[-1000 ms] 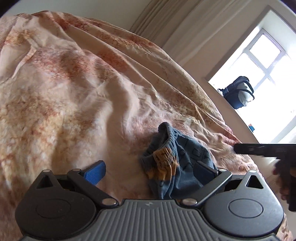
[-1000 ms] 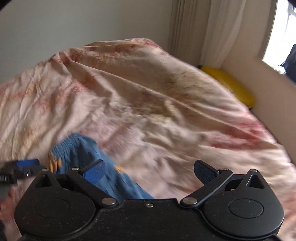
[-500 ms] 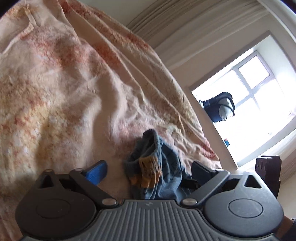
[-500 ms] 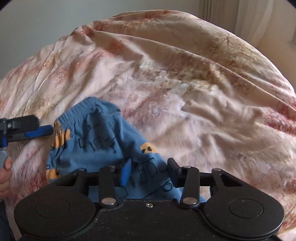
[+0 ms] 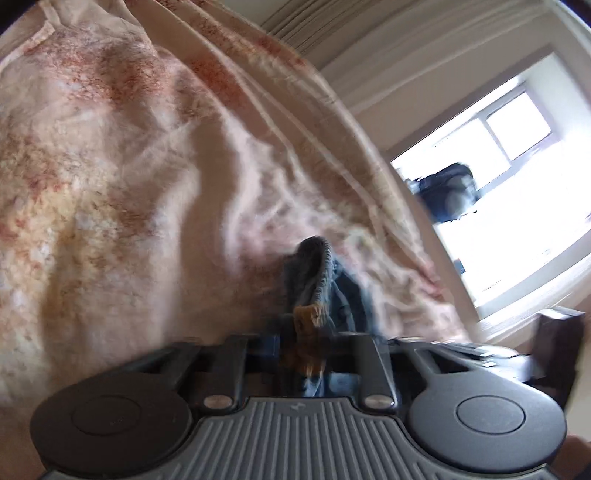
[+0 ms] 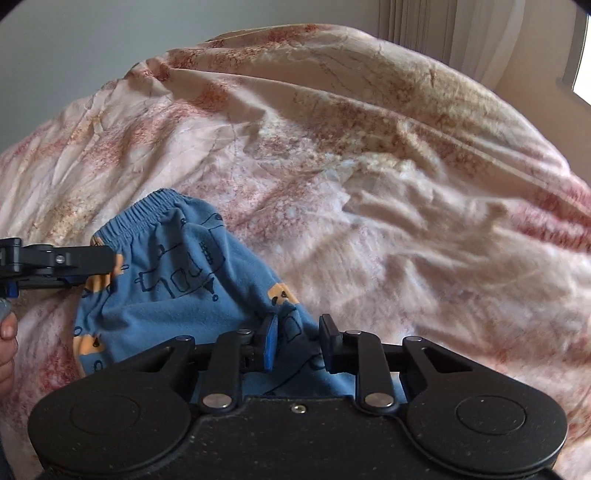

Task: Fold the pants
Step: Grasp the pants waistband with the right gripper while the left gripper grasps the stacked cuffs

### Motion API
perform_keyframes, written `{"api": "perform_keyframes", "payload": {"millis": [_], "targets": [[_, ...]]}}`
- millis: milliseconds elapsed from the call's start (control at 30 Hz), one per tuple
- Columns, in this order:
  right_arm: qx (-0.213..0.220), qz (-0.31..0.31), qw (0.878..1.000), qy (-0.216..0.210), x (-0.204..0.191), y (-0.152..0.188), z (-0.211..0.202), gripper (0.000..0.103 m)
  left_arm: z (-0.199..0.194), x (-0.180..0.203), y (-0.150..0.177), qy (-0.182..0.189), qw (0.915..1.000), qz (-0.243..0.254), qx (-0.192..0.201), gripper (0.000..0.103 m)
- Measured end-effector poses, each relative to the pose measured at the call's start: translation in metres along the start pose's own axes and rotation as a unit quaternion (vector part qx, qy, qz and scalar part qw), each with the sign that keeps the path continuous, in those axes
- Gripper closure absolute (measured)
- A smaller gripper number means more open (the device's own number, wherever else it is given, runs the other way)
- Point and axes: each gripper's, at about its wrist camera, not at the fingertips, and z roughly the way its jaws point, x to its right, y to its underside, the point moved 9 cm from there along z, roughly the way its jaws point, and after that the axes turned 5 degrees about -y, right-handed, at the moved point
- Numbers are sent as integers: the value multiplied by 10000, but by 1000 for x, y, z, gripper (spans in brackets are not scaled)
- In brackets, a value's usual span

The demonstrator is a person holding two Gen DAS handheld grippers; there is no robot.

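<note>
Small blue pants (image 6: pixel 173 291) with dark line drawings and orange patches lie bunched on the bed. Their elastic waistband (image 6: pixel 147 210) is at the far left. My right gripper (image 6: pixel 295 334) is shut on a fold of the pants' cloth at the near right side. My left gripper (image 5: pixel 304 341) is shut on the pants (image 5: pixel 321 273) near the waistband, with the cloth bunched upright between its fingers. The left gripper also shows in the right wrist view (image 6: pixel 92 264), clamped on the waistband edge from the left.
A crumpled pink and tan floral bedspread (image 6: pixel 369 166) covers the bed. A bright window (image 5: pixel 498 147) with a dark bag (image 5: pixel 447 192) on its sill is at the right. Curtains (image 6: pixel 443 26) hang at the back right. A dark furniture piece (image 5: pixel 557 339) stands near right.
My left gripper has closed on the pants near the waistband. My right gripper stays shut on the cloth and has moved in a little closer.
</note>
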Motion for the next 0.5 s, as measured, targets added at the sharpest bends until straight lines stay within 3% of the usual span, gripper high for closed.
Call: {"api": "perform_keyframes", "payload": {"millis": [100, 167, 267, 333, 400, 500], "targets": [[13, -52, 10000, 48, -2, 0, -1, 82, -11, 0, -1, -114, 9996, -202, 179, 86], [45, -244, 9996, 112, -6, -1, -2, 86, -28, 15, -5, -158, 9980, 247, 559, 86], [174, -397, 9989, 195, -11, -6, -9, 87, -38, 35, -3, -238, 9891, 1080, 970, 87], [297, -514, 9973, 423, -11, -14, -15, 83, -22, 26, 0, -554, 9896, 1092, 749, 87], [447, -704, 9948, 580, -14, -24, -19, 78, -8, 9, 1, -617, 9951, 636, 438, 87], [715, -620, 9955, 67, -30, -35, -24, 69, -7, 1, -1, -523, 9978, 321, 262, 86]]}}
